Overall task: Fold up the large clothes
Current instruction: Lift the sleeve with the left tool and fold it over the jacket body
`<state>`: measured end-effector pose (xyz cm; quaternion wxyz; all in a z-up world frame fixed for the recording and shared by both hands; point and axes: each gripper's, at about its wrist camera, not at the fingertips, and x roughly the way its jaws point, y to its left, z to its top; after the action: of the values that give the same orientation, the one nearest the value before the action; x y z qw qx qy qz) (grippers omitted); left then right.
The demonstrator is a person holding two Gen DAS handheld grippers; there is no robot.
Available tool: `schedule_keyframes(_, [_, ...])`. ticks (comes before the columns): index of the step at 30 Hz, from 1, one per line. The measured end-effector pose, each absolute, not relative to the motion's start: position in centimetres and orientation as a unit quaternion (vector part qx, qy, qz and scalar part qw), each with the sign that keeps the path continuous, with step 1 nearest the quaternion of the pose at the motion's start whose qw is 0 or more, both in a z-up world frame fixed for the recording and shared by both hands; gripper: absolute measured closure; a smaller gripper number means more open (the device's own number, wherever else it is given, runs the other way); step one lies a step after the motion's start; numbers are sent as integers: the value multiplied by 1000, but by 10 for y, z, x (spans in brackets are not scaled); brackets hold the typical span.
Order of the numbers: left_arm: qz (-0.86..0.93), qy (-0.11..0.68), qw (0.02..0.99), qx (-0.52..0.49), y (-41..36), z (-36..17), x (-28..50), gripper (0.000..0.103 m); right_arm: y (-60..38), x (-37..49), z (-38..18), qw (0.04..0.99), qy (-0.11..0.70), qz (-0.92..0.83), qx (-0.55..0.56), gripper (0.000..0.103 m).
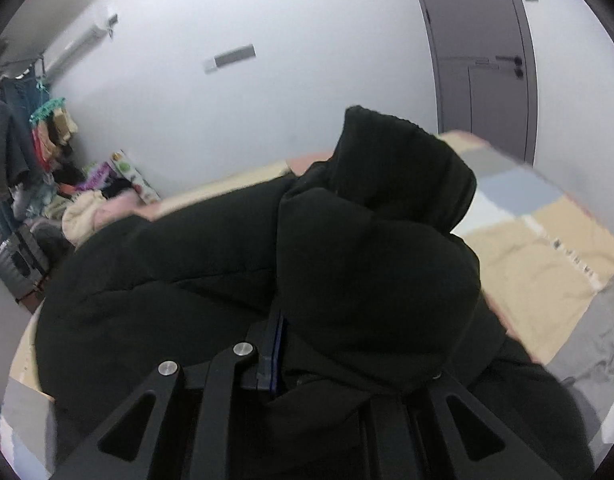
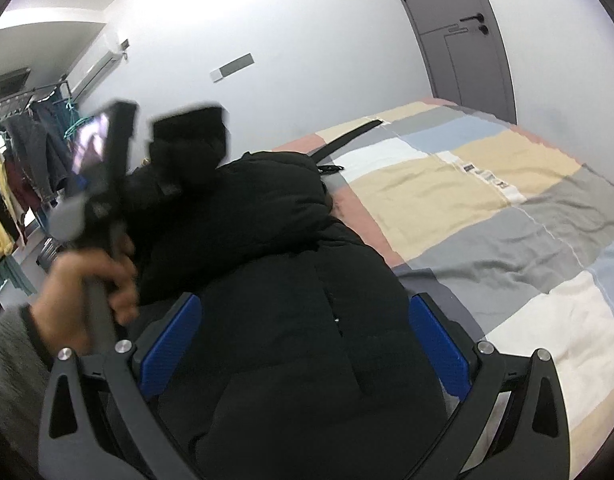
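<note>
Left wrist: our left gripper (image 1: 307, 364) is clamped on a raised sleeve of the puffy black jacket (image 1: 167, 272), fabric hiding its right finger; right wrist: our right gripper (image 2: 303, 344) spread wide above the jacket (image 2: 275, 280) on the patchwork bed (image 2: 487, 200), the left hand (image 2: 87, 292) blurred.

The coat (image 2: 267, 280) lies on the bed (image 2: 487, 208) in front of me, its sleeve (image 1: 379, 248) raised in my left gripper (image 1: 347, 360), my right gripper (image 2: 303, 344) straddling its near part, a belt (image 2: 347, 138) behind it.
</note>
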<state>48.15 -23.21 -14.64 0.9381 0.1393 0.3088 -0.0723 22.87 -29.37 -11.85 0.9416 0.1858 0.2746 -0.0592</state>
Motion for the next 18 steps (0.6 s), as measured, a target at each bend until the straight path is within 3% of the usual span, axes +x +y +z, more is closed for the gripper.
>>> schedule_keyframes(8, [-90,366,919,113,-221,-192,511,91,-296,238,-127,939,286,-57,183,0])
schedule_keyframes(18, [-90,362,925,76,-200,-157,474,85,-292,240,-133,943,286,-52,163,0])
